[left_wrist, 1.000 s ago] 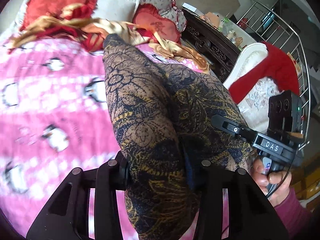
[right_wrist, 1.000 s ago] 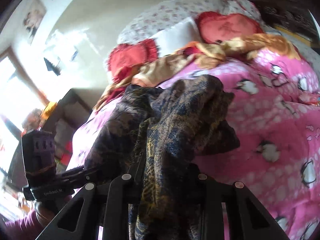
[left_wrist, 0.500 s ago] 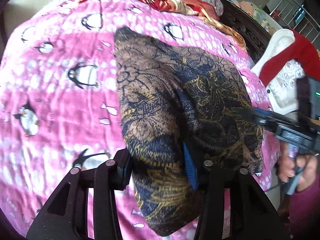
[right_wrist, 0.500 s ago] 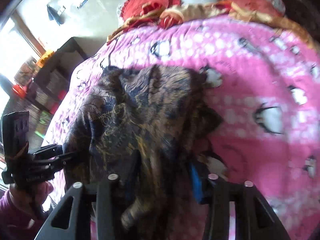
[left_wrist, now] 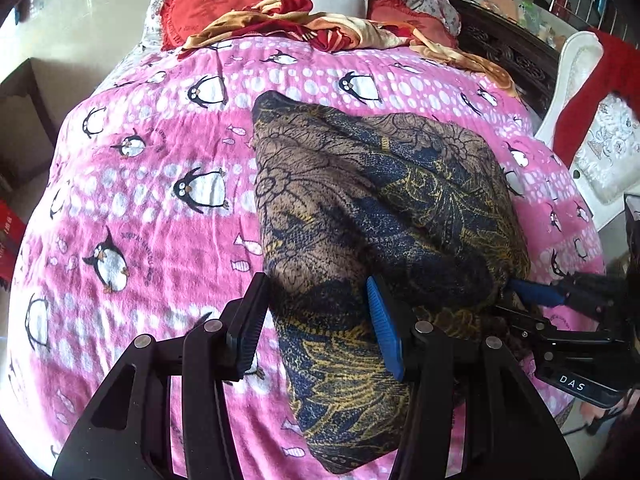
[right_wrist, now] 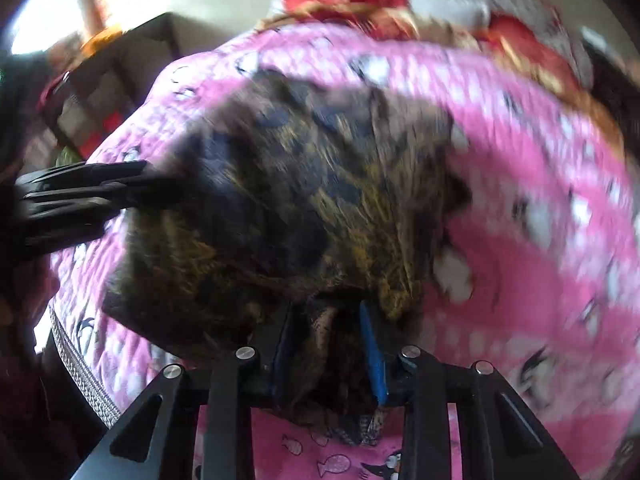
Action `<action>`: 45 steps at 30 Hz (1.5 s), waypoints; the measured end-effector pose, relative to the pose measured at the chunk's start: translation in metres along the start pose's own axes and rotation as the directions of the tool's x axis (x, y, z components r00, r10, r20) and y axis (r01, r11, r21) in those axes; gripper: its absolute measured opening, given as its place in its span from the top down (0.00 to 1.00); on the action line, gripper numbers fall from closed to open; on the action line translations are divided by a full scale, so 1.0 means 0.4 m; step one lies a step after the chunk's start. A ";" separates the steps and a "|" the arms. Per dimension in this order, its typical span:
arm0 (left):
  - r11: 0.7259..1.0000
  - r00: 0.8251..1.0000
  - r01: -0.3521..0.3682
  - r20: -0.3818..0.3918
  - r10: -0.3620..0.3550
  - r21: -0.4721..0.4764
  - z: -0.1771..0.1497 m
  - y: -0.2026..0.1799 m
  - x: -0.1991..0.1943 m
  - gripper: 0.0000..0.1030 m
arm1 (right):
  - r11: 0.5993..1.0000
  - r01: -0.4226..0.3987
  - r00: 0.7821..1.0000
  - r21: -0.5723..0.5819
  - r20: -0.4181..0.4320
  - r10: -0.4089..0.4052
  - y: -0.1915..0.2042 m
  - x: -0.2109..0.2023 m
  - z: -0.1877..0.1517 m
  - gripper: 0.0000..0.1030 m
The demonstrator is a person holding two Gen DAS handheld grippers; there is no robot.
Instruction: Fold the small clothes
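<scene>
Black jaws of the left gripper (left_wrist: 316, 320) have just been opening; they straddle the near corner of the dark floral garment (left_wrist: 372, 216), and the left pad stands apart from the cloth, so nothing is pinched. The right gripper (right_wrist: 328, 344), blurred in its own view, has been closing narrow on a bunched fold at the garment's other near corner. That garment lies spread on the pink penguin blanket (left_wrist: 152, 208), its far corner pointing toward the red pillows (left_wrist: 224, 8). Left of the garment the blanket is bare out to its edge; to the right a white chair (left_wrist: 576, 80) stands just beside the bed.
</scene>
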State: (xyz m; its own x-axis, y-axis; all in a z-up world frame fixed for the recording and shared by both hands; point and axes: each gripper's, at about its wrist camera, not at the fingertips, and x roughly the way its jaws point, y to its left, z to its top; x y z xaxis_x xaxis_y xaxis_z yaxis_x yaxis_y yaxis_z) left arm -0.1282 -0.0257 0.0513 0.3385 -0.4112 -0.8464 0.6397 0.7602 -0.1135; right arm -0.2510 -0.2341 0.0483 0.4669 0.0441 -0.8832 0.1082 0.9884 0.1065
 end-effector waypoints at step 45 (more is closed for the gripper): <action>0.998 0.988 -0.067 0.142 0.068 -0.010 0.035 -0.041 -0.141 0.52 | 0.948 0.195 0.952 0.250 0.185 -0.245 0.030 -0.173 0.069 0.25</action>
State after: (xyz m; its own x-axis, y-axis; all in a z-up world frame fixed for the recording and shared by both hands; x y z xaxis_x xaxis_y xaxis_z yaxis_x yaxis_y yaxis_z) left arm -0.1479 -0.0220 0.1082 0.4754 -0.4255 -0.7700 0.6084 0.7913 -0.0616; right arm -0.2578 -0.2293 0.1231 0.5802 -0.2266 -0.7823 0.4130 0.9097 0.0428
